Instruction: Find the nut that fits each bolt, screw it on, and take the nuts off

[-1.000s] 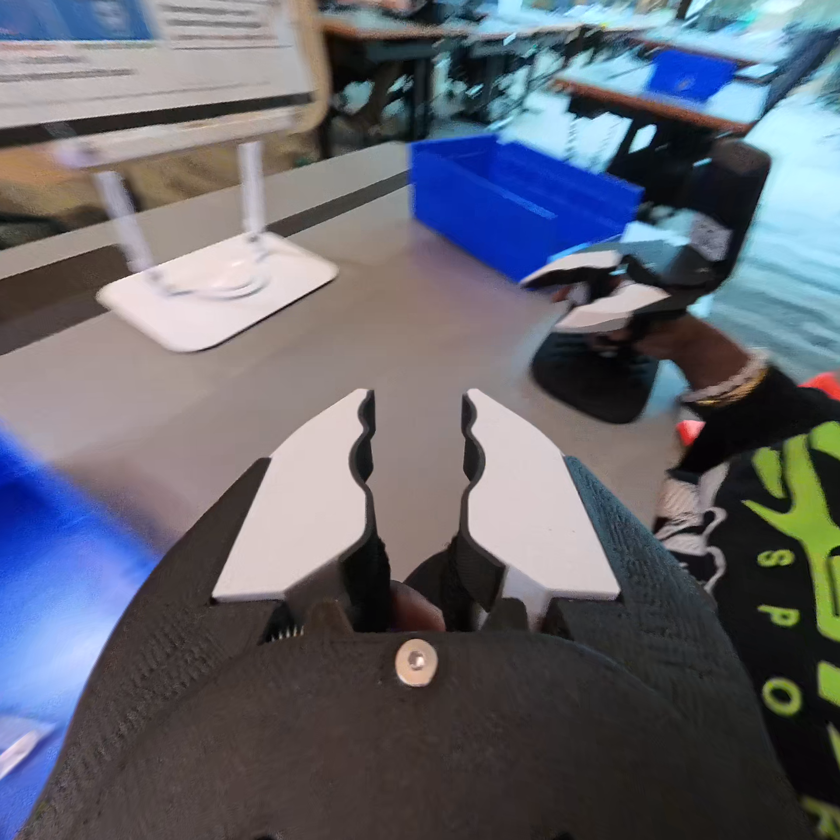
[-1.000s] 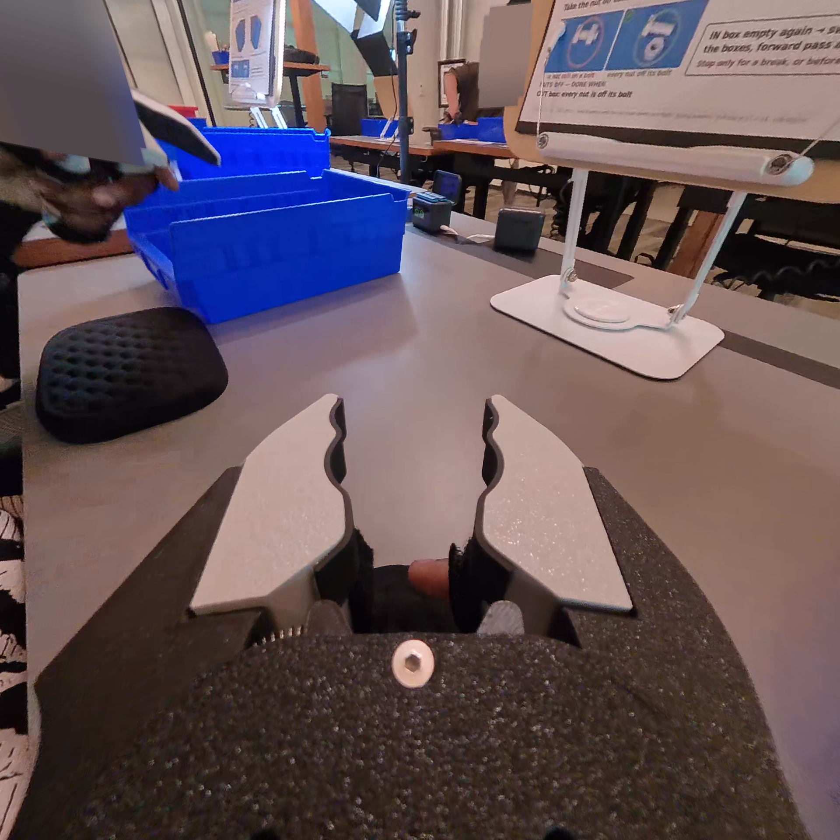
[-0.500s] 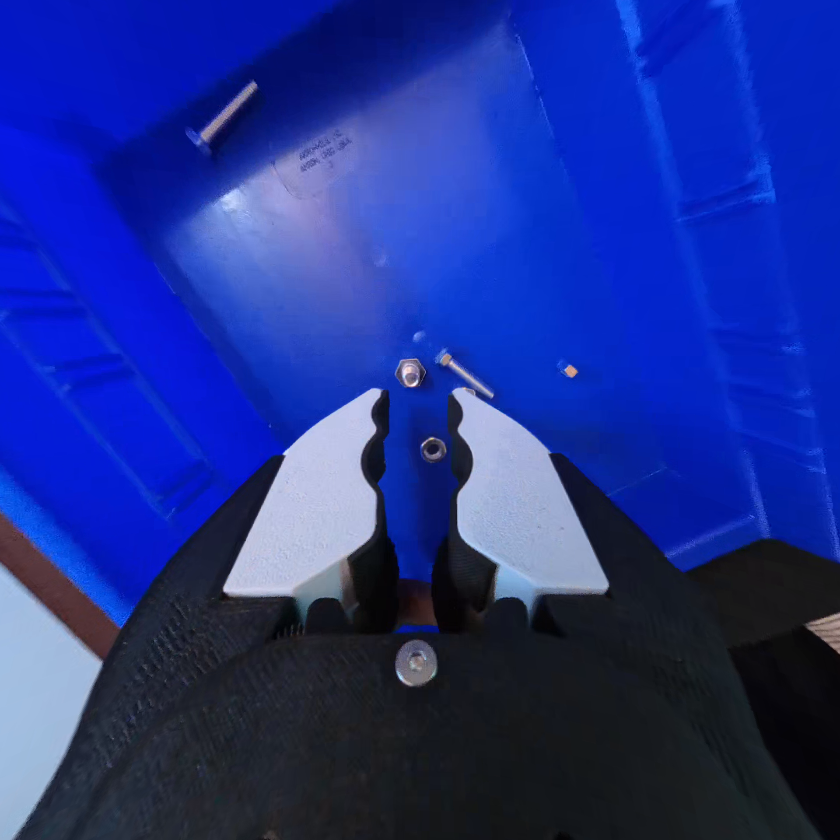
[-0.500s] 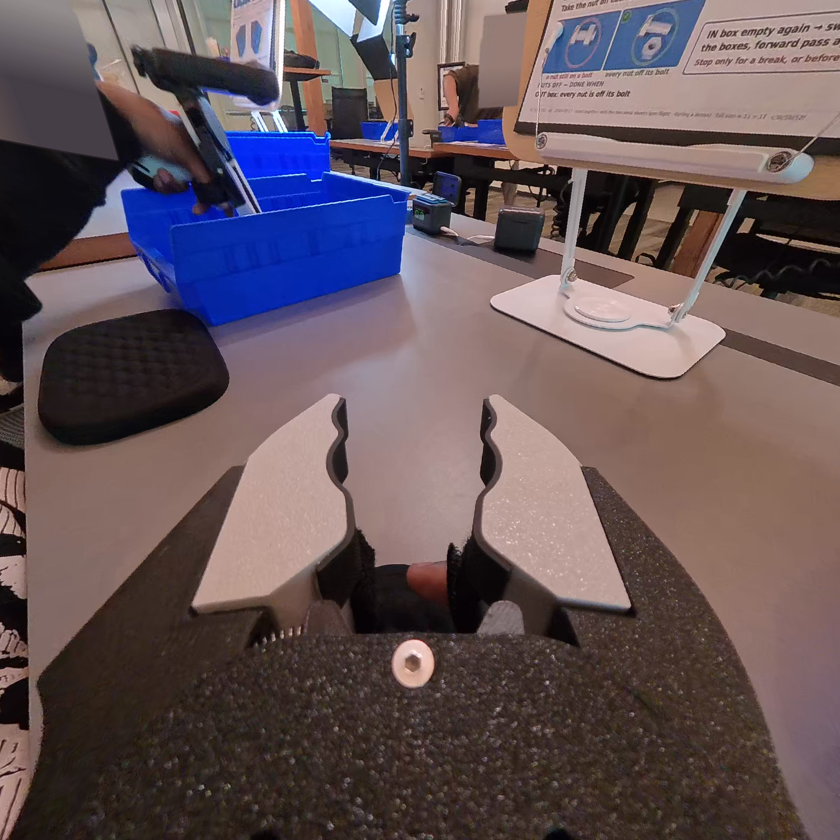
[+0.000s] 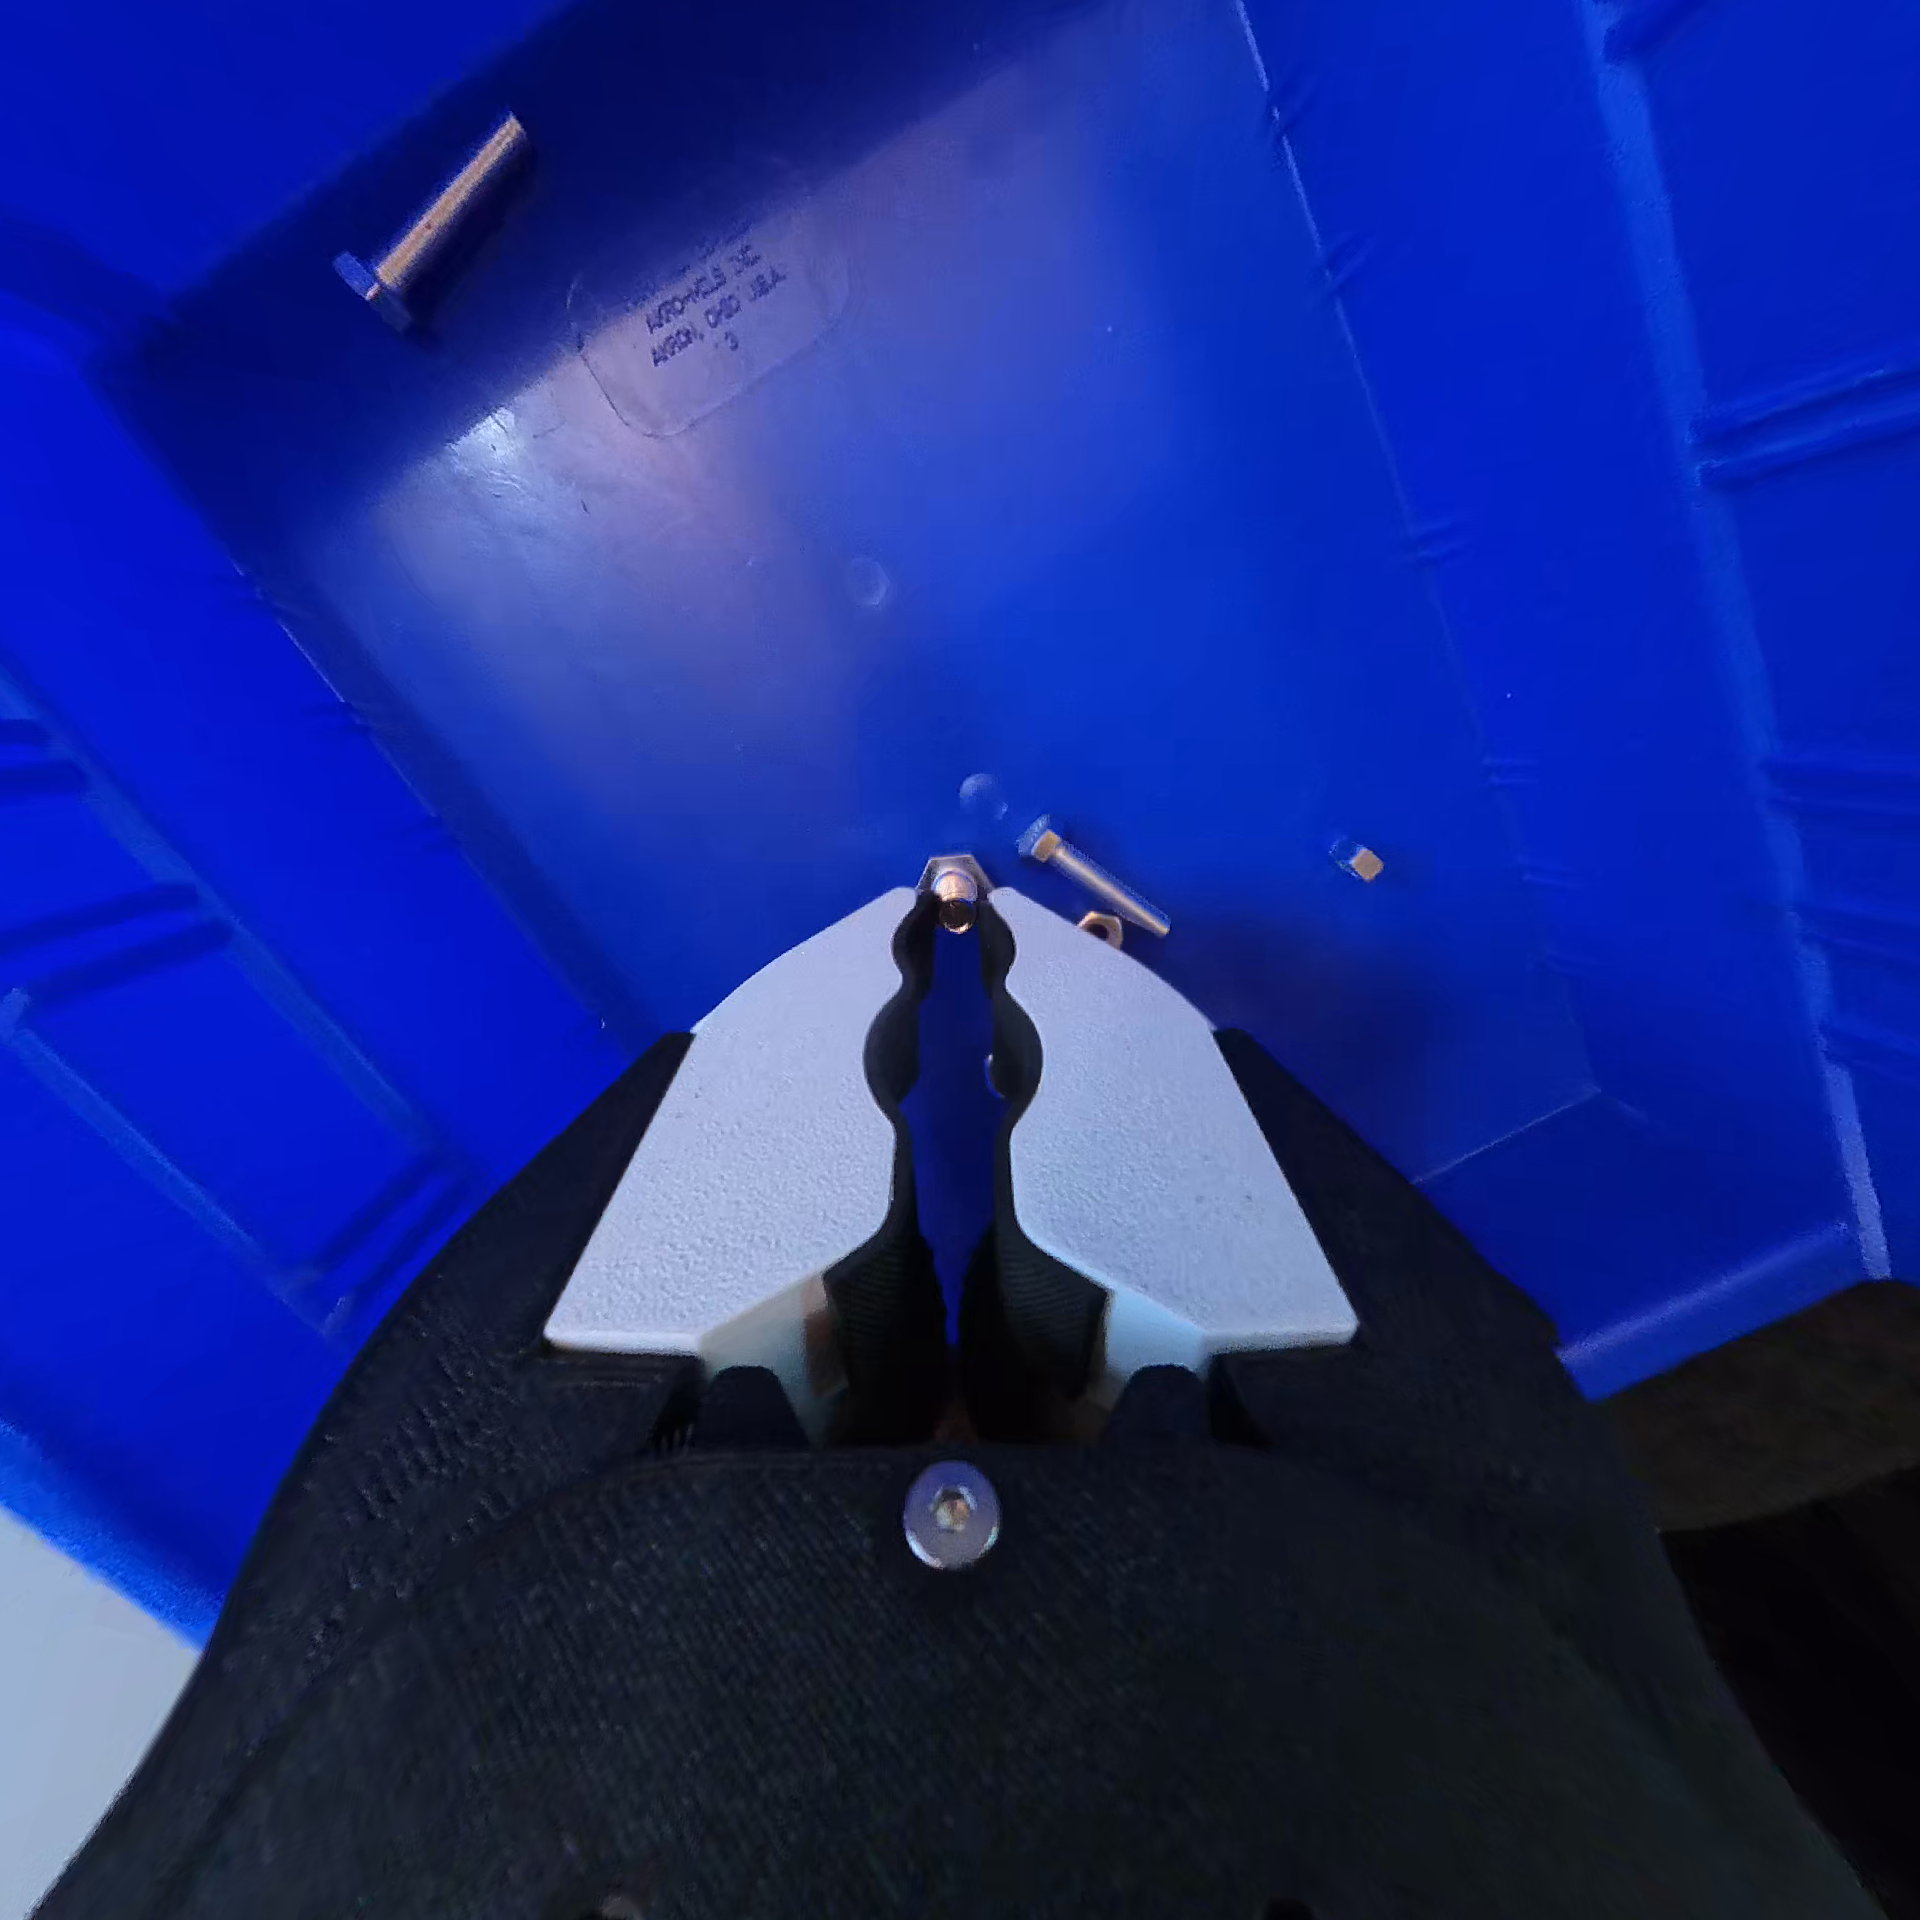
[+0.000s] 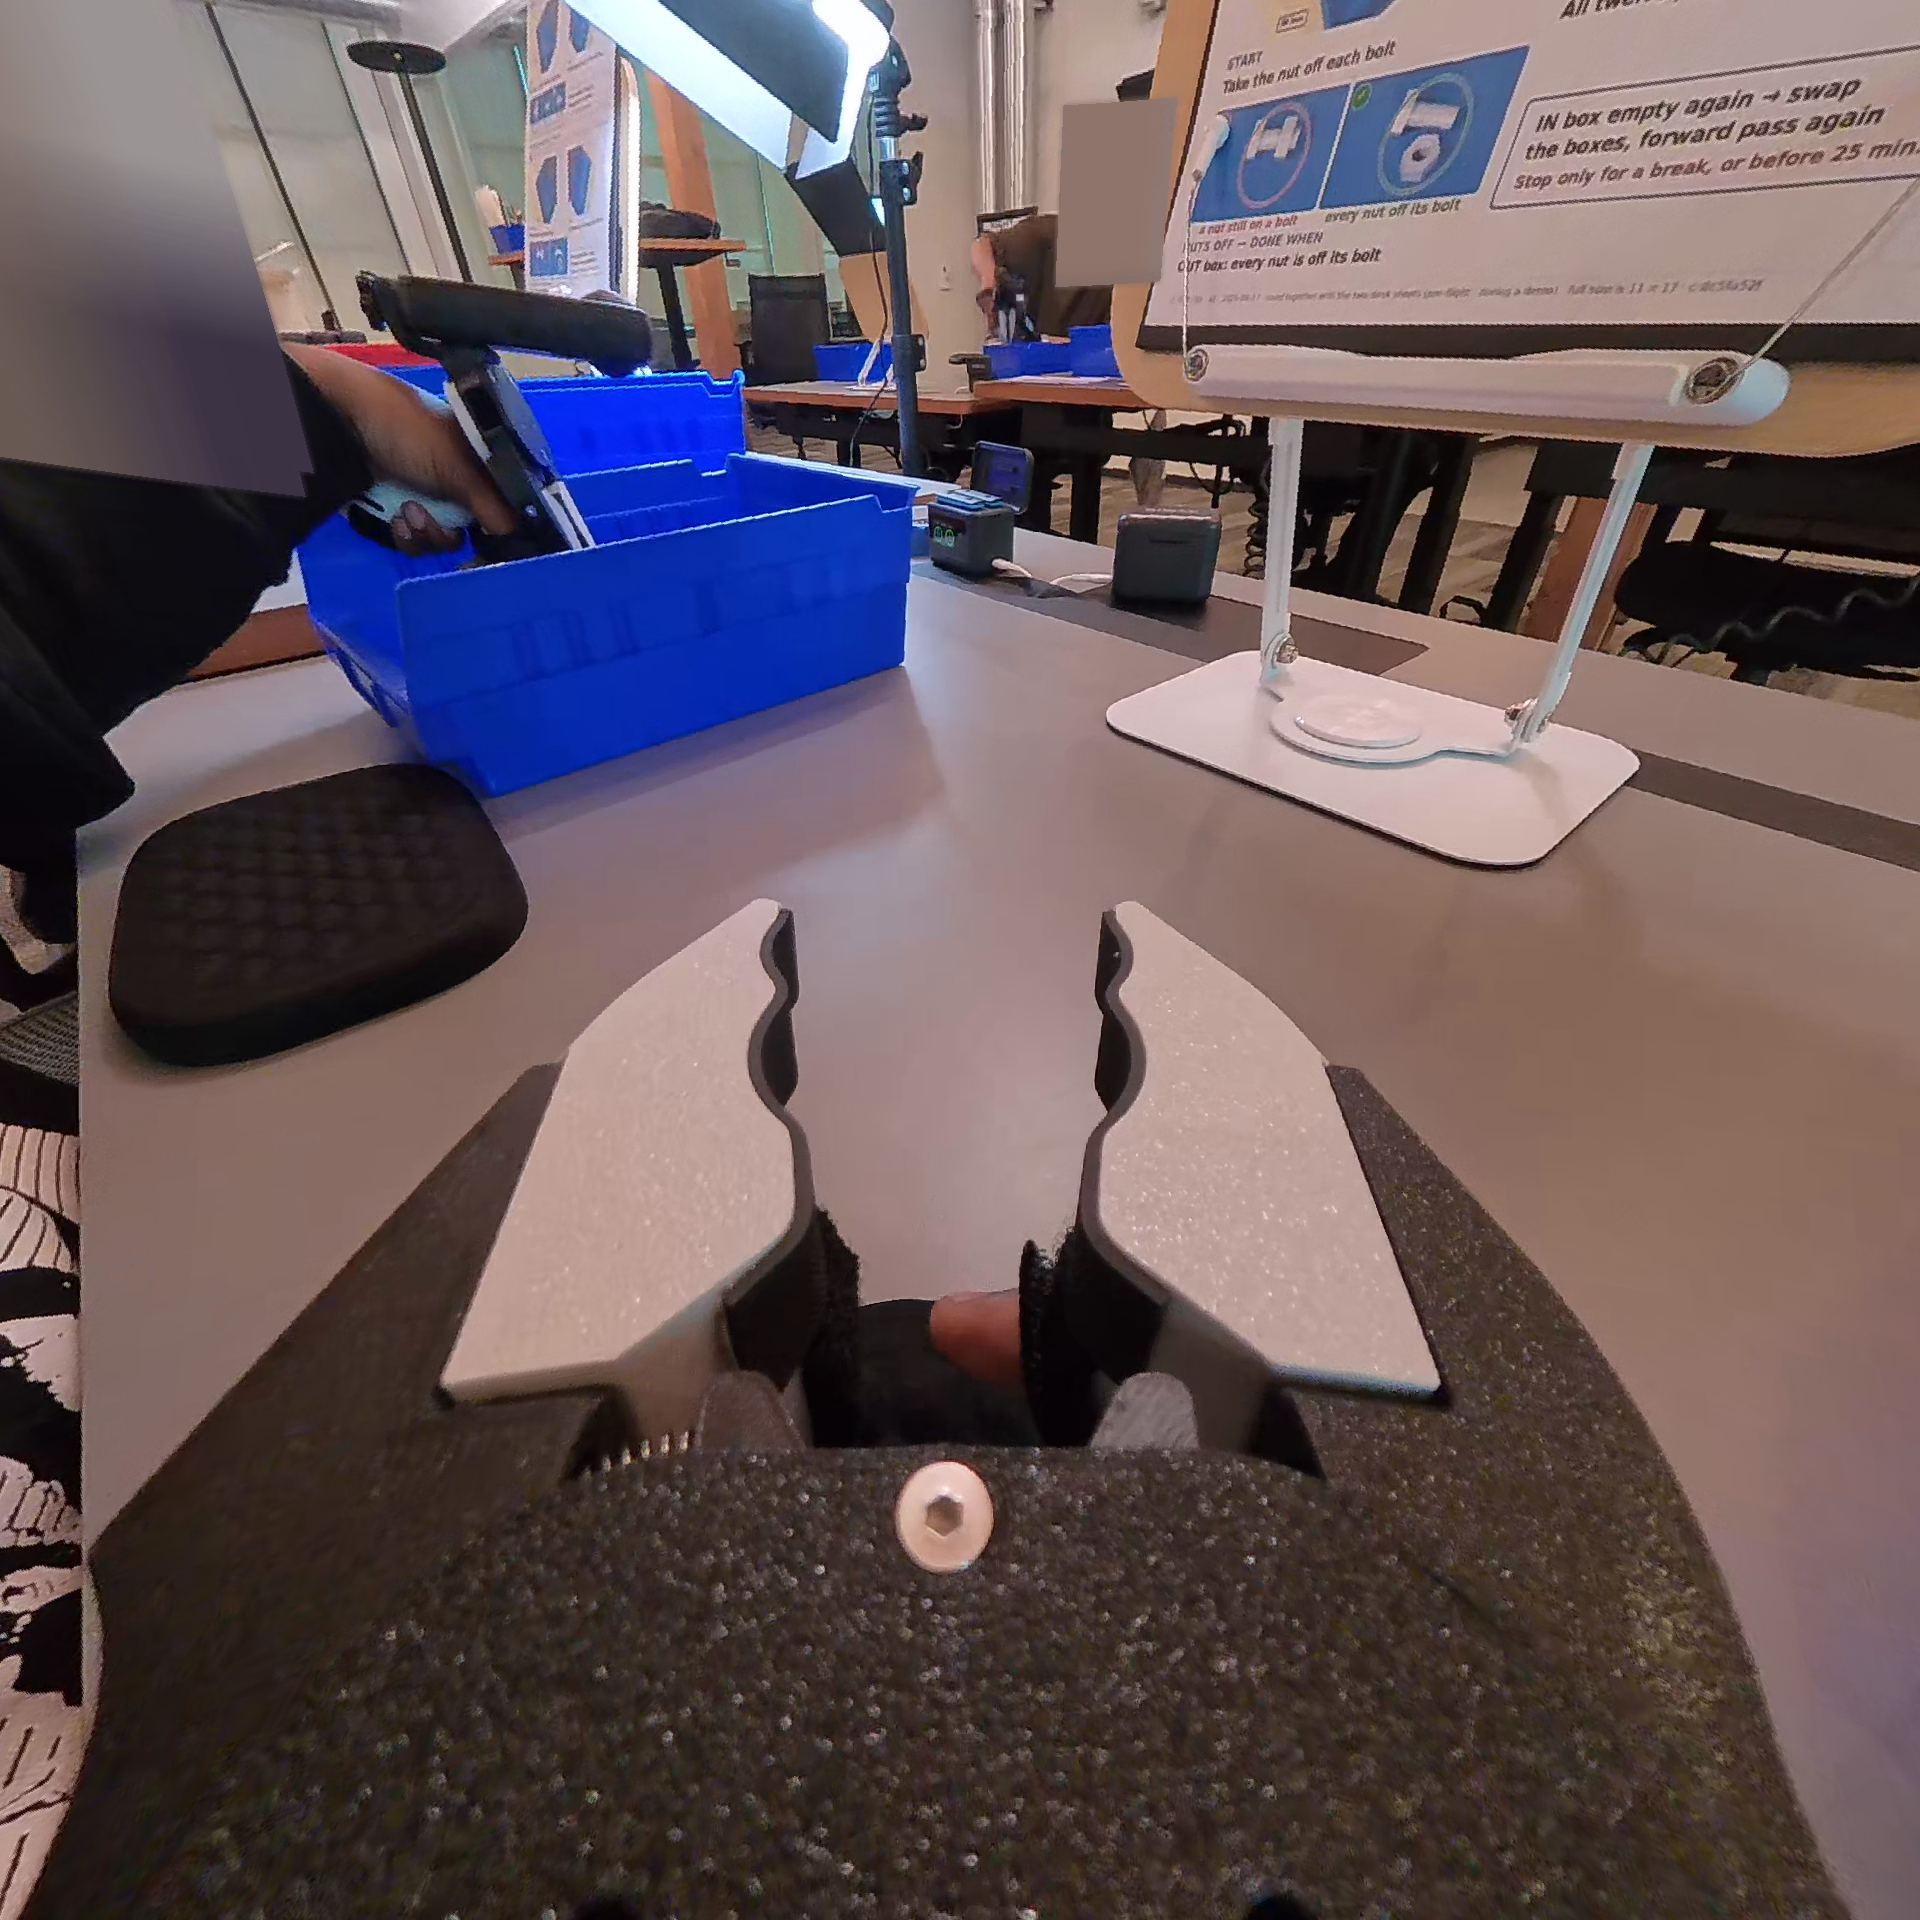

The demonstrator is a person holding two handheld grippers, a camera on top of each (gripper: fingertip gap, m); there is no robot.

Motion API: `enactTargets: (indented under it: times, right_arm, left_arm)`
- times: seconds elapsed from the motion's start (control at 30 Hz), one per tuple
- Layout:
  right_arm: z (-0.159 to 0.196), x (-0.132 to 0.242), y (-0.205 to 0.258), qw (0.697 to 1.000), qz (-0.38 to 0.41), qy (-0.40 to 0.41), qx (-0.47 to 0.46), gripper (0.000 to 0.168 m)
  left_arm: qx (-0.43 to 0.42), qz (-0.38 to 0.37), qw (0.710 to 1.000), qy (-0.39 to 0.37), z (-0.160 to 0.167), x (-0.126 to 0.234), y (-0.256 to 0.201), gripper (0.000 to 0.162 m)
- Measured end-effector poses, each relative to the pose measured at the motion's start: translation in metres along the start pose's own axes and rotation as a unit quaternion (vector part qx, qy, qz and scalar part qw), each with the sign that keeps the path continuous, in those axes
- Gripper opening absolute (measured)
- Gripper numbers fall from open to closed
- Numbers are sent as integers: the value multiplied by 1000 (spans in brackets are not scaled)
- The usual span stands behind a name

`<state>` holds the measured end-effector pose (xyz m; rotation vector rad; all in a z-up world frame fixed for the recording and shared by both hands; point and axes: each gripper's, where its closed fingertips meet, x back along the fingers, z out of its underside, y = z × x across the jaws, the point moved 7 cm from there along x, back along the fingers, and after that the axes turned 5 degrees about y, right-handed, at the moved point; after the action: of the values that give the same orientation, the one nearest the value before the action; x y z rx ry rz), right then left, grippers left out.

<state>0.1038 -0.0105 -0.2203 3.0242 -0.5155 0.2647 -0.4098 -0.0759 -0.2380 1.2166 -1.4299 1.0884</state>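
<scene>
In the left wrist view I look down into a blue bin (image 5: 727, 644). My left gripper (image 5: 954, 906) is shut on a short upright bolt (image 5: 952, 881) near the bin floor. A slim bolt (image 5: 1093, 885) and a nut (image 5: 1099, 923), partly hidden by my right finger, lie just to its right. A small nut (image 5: 1356, 859) lies farther right and a long bolt (image 5: 442, 218) at the far left corner. My right gripper (image 6: 945, 935) is open and empty, low over the grey table (image 6: 1039, 831). The right wrist view shows the left gripper (image 6: 520, 457) reaching into the bin (image 6: 644, 665).
A black padded mat (image 6: 312, 904) lies at the table's left, in front of the bin. A white stand (image 6: 1382, 769) holding an instruction sheet stands at the right. A second blue bin (image 6: 644, 416) sits behind the first. Small dark devices (image 6: 1164, 556) sit at the back. Left tips to right tips: about 45 centimetres.
My left gripper swung from over the table into the blue bin, moved forward past a nut and shut on the upright bolt. The right gripper has stayed open in place.
</scene>
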Motion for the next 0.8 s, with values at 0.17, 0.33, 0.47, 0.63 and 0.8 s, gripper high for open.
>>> enactTargets:
  times: [0.17, 0.33, 0.47, 0.63, 0.8]
  right_arm:
    - [1, -1, 0, 1000, -1, 6, 0, 55]
    - [2, -3, 1, 1000, 1, 15, 4, 55]
    - [3, -3, 3, 1000, 0, 18, 13, 55]
    - [3, -2, 7, 999, -27, 9, 24, 56]
    - [0, 3, 8, 999, -34, -16, 23, 55]
  left_arm:
    - [-35, -27, 998, -54, -3, 41, -17, 8]
    - [-156, -19, 981, -110, -17, 88, -79, 8]
    - [-286, 2, 949, -128, -28, 96, -155, 8]
    - [-408, 44, 908, -86, -34, 46, -242, 8]
    - [-450, 81, 888, -41, -28, -1, -286, 8]
